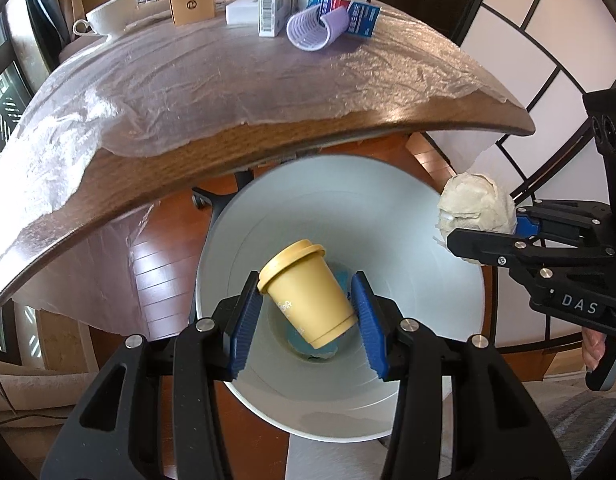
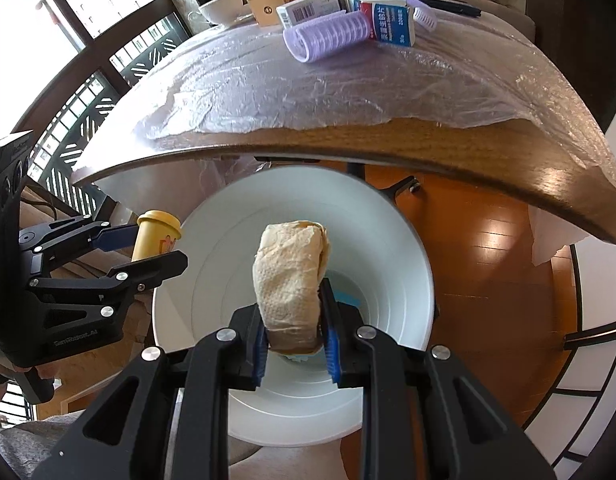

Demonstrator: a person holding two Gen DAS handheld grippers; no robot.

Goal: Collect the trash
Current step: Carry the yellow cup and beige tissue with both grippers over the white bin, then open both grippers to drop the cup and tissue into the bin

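A yellow lidded paper cup [image 1: 306, 298] sits tilted between the blue pads of my left gripper [image 1: 306, 312], which is shut on it, over the mouth of a white trash bin [image 1: 419, 216]. My right gripper [image 2: 294, 330] is shut on a crumpled beige paper towel wad [image 2: 290, 272] above the same bin [image 2: 391, 224]. In the left wrist view the right gripper [image 1: 483, 232] comes in from the right with the wad [image 1: 475, 206] at the bin's rim. The right wrist view shows the left gripper [image 2: 148, 246] at the left with the cup [image 2: 156, 236]. Something blue lies at the bin's bottom [image 1: 298, 338].
A wooden table [image 1: 236, 148] under clear plastic sheeting overhangs the bin's far side. At its far end stand a purple ribbed roller [image 1: 313, 28], cartons [image 1: 359, 14], a brown box [image 1: 192, 2] and a white cup [image 1: 108, 16]. Wooden floor [image 2: 487, 280] surrounds the bin.
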